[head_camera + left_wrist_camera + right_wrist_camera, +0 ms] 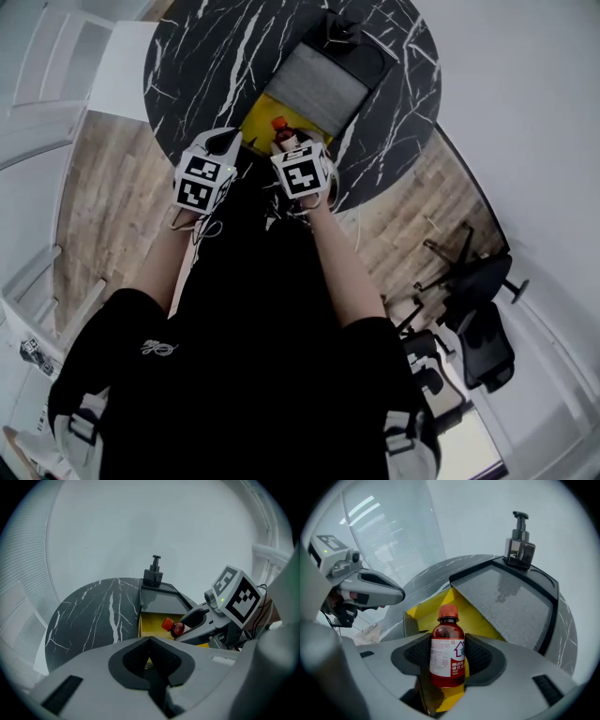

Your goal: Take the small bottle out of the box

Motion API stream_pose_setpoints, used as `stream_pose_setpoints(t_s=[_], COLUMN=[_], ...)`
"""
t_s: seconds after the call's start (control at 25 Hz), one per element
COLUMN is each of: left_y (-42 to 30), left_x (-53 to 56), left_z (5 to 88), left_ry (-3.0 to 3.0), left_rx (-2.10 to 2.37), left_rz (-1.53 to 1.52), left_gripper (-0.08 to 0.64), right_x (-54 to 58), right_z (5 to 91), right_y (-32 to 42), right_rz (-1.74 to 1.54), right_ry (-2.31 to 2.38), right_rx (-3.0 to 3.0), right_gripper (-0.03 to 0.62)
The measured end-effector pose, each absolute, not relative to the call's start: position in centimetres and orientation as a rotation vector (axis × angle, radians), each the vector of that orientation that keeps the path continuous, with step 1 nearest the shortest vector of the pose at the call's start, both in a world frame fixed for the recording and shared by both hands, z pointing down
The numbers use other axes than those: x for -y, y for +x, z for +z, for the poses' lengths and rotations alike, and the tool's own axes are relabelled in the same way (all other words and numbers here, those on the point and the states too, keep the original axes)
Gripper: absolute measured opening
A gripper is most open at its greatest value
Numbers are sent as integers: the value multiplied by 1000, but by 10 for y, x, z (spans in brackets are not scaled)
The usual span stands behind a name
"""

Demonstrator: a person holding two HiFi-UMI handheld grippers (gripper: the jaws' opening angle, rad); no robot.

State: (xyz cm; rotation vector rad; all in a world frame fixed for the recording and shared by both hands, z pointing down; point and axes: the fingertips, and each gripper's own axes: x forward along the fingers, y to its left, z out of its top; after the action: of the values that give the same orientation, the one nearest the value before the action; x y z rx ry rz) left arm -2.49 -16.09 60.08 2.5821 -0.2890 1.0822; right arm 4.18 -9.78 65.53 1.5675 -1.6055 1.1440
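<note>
A small brown bottle (447, 651) with an orange cap and a white label stands upright between the jaws of my right gripper (448, 660), which is shut on it. The bottle (279, 128) hangs over the near end of the yellow box (270, 117); its orange cap (168, 624) also shows in the left gripper view. The box (476, 618) lies open on the black marble table (197, 47). My left gripper (151, 660) is shut with nothing in it, held to the left of the right gripper (302, 142), near the box's near-left corner.
A grey tray-like panel (323, 80) lies beyond the box, with a black pump dispenser (520, 538) at its far end. The round table's edge (164, 141) is close to both grippers. Office chairs (473, 309) stand on the wooden floor to the right.
</note>
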Motion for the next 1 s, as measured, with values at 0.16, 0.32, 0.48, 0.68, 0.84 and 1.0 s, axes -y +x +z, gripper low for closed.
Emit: stream_pose_setpoints(t_s=[0.16, 0.32, 0.48, 0.68, 0.84, 1.0], left_y=[-20, -12, -6, 5, 17, 29], left_x=[155, 148, 139, 125, 111, 95], left_z=[594, 585, 575, 564, 551, 537], left_ry=[2590, 2596, 2612, 2622, 2639, 2664], left_rx=[330, 373, 420, 463, 481, 496], left_rz=[1069, 1042, 1023, 992, 961, 915], left_gripper=[-2, -2, -2, -2, -2, -2], right_x=[99, 97, 92, 77, 66, 52], right_z=[637, 618, 597, 571, 552, 536], right_y=[46, 52, 60, 77, 87, 100], right_rz=[1090, 1034, 979, 892, 827, 778], right_ry=[1661, 1760, 1852, 1985, 2046, 2106], right_rx=[1683, 1742, 1811, 1859, 1905, 1930], right_gripper=[210, 209, 209, 209, 209, 209])
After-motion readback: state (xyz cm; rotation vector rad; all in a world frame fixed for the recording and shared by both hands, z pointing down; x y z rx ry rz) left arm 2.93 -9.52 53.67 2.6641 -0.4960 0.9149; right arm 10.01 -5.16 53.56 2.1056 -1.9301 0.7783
